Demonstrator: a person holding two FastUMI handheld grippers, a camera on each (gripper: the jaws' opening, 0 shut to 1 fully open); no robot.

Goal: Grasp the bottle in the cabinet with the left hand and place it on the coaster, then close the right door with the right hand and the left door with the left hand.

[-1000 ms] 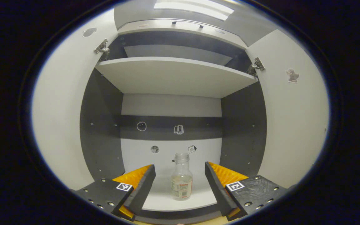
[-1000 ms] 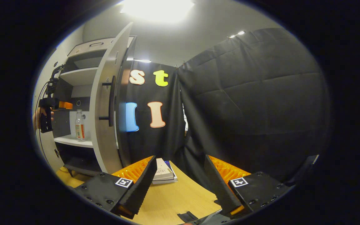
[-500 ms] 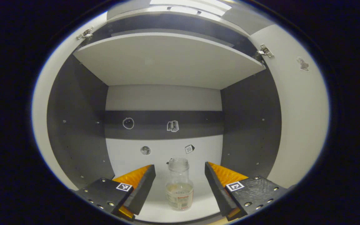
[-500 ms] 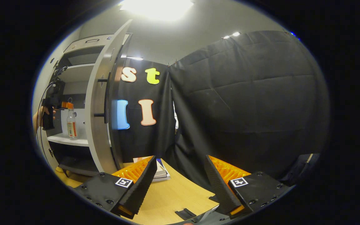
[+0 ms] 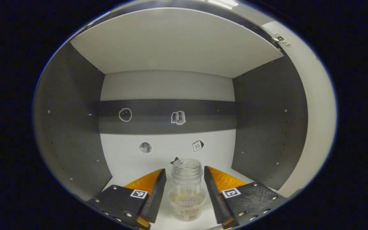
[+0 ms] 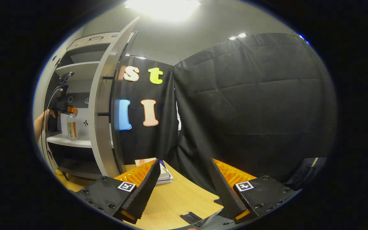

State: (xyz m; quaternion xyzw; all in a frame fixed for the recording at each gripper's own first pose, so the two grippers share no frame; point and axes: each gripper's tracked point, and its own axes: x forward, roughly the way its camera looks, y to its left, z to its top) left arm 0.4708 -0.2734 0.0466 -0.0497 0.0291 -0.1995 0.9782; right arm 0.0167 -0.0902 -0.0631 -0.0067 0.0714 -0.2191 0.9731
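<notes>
- The left gripper (image 5: pixel 184 191) is inside the cabinet with its jaws spread, one finger on each side of the bottle (image 5: pixel 187 195). A narrow gap shows on both sides, so it is released and not pressing on the bottle.
- The bottle stands upright on the lower shelf (image 5: pixel 129 163), clear-walled, mouth open with no cap that I can see, a little pale residue at the bottom and a label low on its body.
- The step in hand, as I judge it, is the first one: the grasp of the bottle, at the point just before the jaws close.
- The next move calls for closing squarely on the body below the neck and lifting straight, so the thin wall is neither tipped nor crushed, then backing out under the upper shelf (image 5: pixel 174 41).
- The right gripper (image 6: pixel 184 191) hovers over the wooden tabletop (image 6: pixel 177 201), jaws wide apart and holding nothing.
- Just beyond its fingers a small stack of books (image 6: pixel 164 174) lies on the tabletop.
- Farther off in the right gripper view, the right door (image 6: pixel 102 105) stands open, edge-on, with its dark handle (image 6: pixel 105 95) facing the booth's wall.
- Past that door the left gripper shows at the bottle's neck, a hand (image 6: pixel 40 123) behind it.
- Both doors are still to be closed; I cannot make out the coaster.
</notes>
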